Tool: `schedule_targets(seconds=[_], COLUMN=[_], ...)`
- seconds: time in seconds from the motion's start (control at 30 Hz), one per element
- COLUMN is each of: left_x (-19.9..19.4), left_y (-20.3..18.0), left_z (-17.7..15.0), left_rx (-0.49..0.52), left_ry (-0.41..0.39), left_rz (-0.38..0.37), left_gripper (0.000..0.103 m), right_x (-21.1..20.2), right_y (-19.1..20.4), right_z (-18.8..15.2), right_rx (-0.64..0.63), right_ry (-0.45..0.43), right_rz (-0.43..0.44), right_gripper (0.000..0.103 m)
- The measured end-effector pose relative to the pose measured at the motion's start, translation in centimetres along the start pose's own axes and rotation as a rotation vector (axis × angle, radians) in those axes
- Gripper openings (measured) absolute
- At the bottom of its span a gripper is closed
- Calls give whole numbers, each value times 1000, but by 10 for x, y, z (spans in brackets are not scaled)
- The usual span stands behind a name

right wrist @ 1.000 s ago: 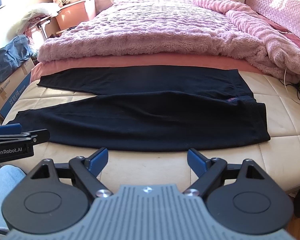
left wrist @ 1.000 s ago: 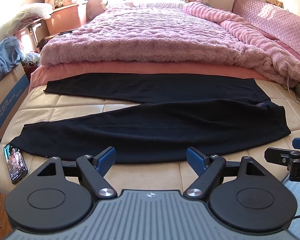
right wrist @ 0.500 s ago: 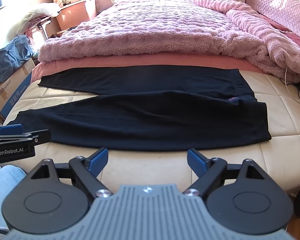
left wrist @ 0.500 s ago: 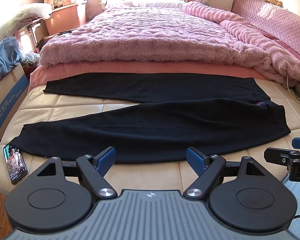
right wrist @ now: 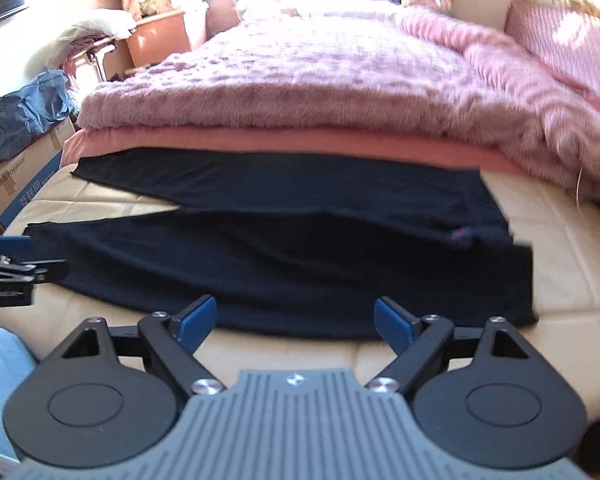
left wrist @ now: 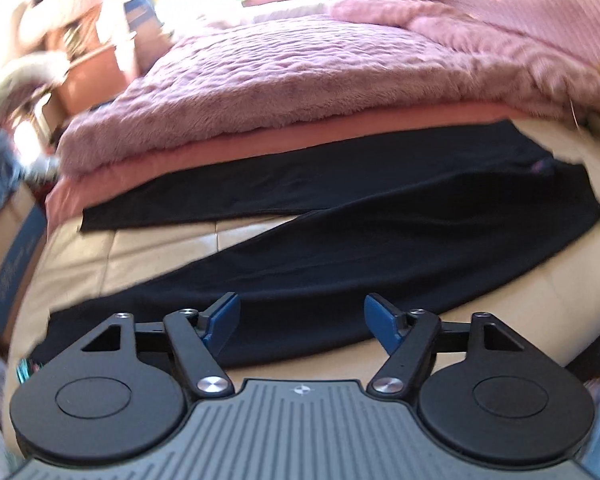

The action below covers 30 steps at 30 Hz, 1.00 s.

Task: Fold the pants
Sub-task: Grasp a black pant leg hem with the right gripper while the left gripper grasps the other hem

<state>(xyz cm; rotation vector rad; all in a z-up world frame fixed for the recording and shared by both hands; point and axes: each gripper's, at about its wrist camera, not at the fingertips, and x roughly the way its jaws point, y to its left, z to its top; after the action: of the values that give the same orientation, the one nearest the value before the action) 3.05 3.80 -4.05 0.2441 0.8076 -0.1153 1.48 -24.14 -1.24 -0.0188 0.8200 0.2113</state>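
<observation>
At pants (left wrist: 340,248) near hem: L claw (left wrist: 300,322), agape

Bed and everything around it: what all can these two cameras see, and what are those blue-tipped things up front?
pants: one, black, spread flat on the mattress, legs apart pointing left
mattress: one, cream, quilted, under the pants
blanket: one, fluffy pink, piled behind the pants
sheet: one, salmon, under the blanket
box: one, cardboard with blue print, left of the bed
bag: one, blue, on the box
tub: one, orange-brown, back left
phone: one, barely showing at the mattress's left edge
left claw: black with blue tips, open, empty, at the pants' near edge
right claw: same, open, empty
</observation>
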Motion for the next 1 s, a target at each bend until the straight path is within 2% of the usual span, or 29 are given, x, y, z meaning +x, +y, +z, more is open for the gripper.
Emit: schedule_targets(seconds=[0.13, 0.23, 0.3, 0.33, 0.4, 0.53, 0.67, 0.77, 0.83, 0.97, 1.0], left_x=[27, 48, 64, 71, 83, 93, 98, 102, 108, 115, 117], left_y=[11, 14, 17, 19, 21, 17, 19, 21, 23, 17, 16], left_z=[-14, -32, -45, -51, -62, -81, -80, -76, -73, -73, -72], left_rx=[143, 313, 394, 431, 505, 659, 671, 673, 667, 706, 699], left_ry=[38, 78, 121, 136, 178, 194, 195, 188, 202, 210, 213], left_rz=[-17, 7, 26, 43, 64, 130, 133, 177, 210, 246, 253], left_gripper=[74, 73, 71, 71, 70, 69, 70, 70, 62, 60, 53], right_x=[21, 41, 59, 67, 86, 112, 121, 123, 125, 130, 130], right_y=[-25, -49, -70, -79, -99, -131, -151, -162, -169, -177, -176], right_z=[3, -2, -8, -9, -17, -34, -54, -67, -72, -76, -79], right_rx=[-165, -254, -307, -329, -387, -497, -717, -831, -899, -1003, -1034], right_ry=[-40, -38, -12, 7, 63, 162, 218, 246, 260, 240, 236], right_rz=[-89, -110, -122, -128, -147, -202, -247, -229, -248, -264, -268], right_gripper=[80, 67, 62, 53, 42, 40, 40, 40, 40, 41, 41])
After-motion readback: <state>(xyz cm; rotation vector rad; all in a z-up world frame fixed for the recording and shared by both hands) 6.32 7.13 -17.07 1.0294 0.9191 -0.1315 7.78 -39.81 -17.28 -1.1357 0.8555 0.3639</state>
